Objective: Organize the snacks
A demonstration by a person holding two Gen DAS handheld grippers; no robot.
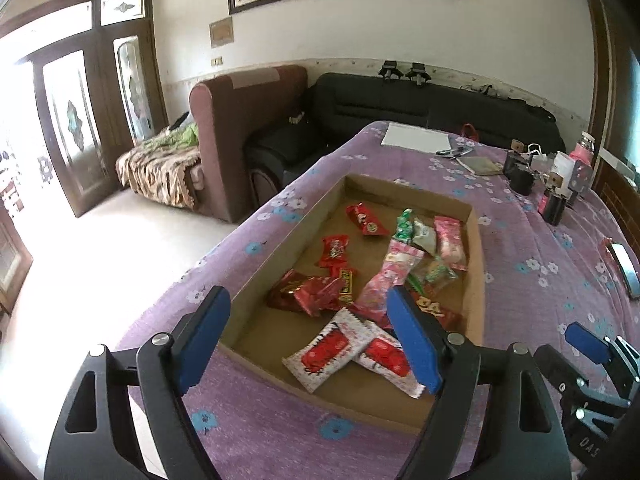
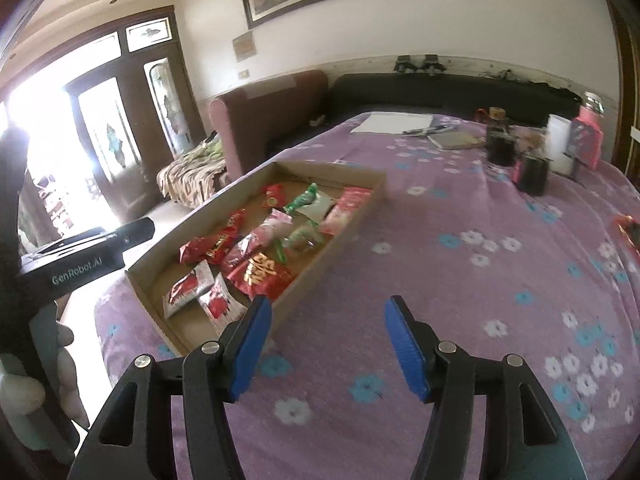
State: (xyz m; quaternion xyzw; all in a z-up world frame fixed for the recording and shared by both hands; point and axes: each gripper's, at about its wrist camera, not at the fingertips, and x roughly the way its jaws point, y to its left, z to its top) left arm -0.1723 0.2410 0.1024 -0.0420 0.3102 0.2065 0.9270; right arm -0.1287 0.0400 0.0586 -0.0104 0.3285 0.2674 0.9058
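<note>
A shallow cardboard box (image 1: 476, 280) lies on the purple flowered bedspread (image 1: 532, 280) and holds several snack packets. Two white-and-red packets (image 1: 328, 350) lie nearest, red wrappers (image 1: 316, 292) sit in the middle, and a pink packet (image 1: 450, 240) and a green one (image 1: 404, 226) lie further back. My left gripper (image 1: 307, 292) hovers open over the box's near end, gripping nothing. My right gripper (image 2: 329, 301) is open over bare bedspread, just right of the box (image 2: 332, 252), with nothing between its pads. One of its blue pads (image 1: 588, 344) shows in the left wrist view.
Dark jars (image 1: 520, 180), a pink bottle (image 1: 584, 152), a notebook and white paper (image 1: 416, 136) stand at the far side of the bed. A phone (image 1: 626, 270) lies at the right edge. The bed drops to the floor on the left, with a brown sofa (image 1: 248, 120) beyond.
</note>
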